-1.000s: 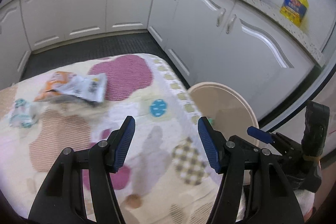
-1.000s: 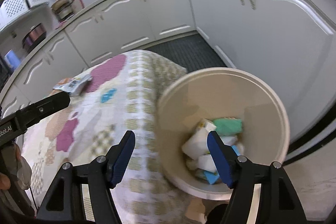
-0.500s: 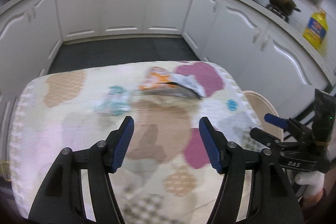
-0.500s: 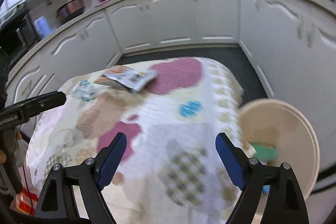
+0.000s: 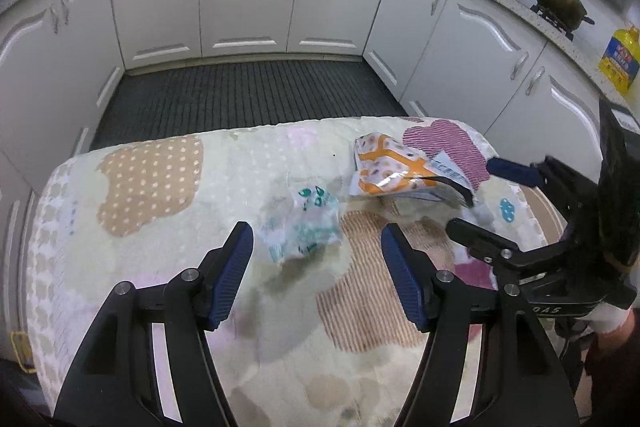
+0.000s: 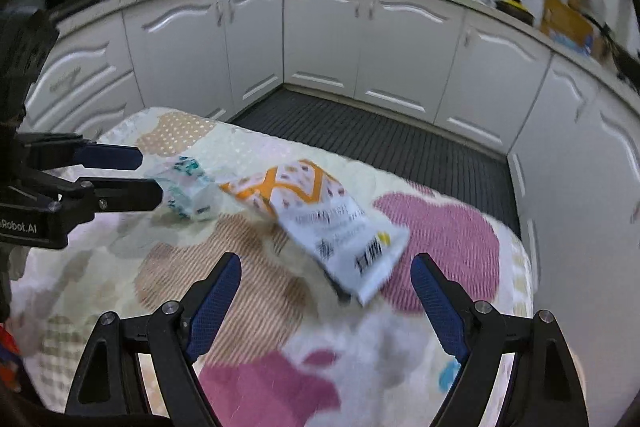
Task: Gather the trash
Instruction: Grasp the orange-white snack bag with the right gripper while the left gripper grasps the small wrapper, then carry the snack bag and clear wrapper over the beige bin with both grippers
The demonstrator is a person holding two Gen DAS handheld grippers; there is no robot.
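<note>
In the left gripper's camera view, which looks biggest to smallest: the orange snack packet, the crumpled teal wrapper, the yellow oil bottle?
1. orange snack packet
2. crumpled teal wrapper, nearly as big and nearer the camera, so unsure
3. yellow oil bottle, smallest but farthest away

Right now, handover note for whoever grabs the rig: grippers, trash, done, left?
Left gripper: open, empty, lined up just short of the crumpled teal-print wrapper.
Right gripper: open, empty, with the near end of the orange-and-white snack packet just ahead of its fingers.
Both pieces lie on the patterned tablecloth, near each other, untouched.
Done: neither of these two has been picked up. The bin is not in view in either camera now.
Left: grip the wrapper with the left, the packet with the right, and carry both to the bin.
</note>
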